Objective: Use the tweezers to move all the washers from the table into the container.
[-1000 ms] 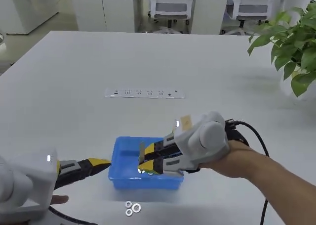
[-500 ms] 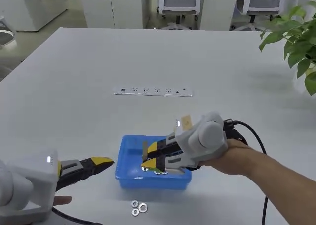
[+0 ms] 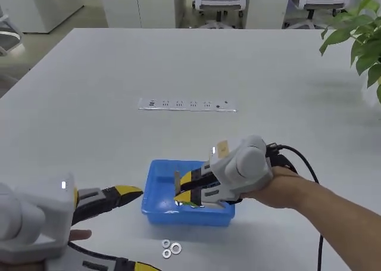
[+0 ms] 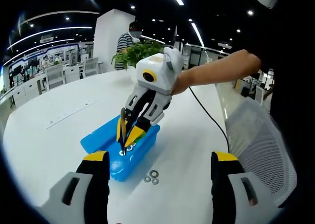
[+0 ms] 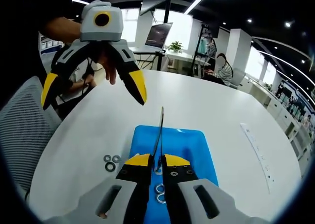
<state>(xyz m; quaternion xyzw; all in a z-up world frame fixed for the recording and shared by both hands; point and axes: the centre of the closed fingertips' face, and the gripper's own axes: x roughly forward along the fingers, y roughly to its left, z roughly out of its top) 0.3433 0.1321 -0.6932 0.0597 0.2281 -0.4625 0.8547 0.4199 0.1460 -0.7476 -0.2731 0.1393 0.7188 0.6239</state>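
A blue container (image 3: 156,195) stands near the table's front edge. My right gripper (image 3: 186,192) hangs over it, shut on thin metal tweezers (image 5: 158,128) whose tips point down into the container (image 5: 197,145). A few washers (image 5: 160,190) lie inside, under the jaws. Three washers (image 3: 171,248) sit in a cluster on the table just in front of the container, also the washers (image 5: 111,162) left of it. My left gripper (image 3: 134,193) stands open with nothing in it, just left of the container; its jaws frame the table washers (image 4: 151,176).
A white power strip (image 3: 187,105) lies across the table's middle. A leafy plant (image 3: 357,33) stands at the far right edge. Office chairs line the far side. A cable (image 3: 303,164) trails from the right gripper.
The head camera has shifted a little, so the whole picture slid. Both grippers keep their places relative to the container, and the table washers have not moved.
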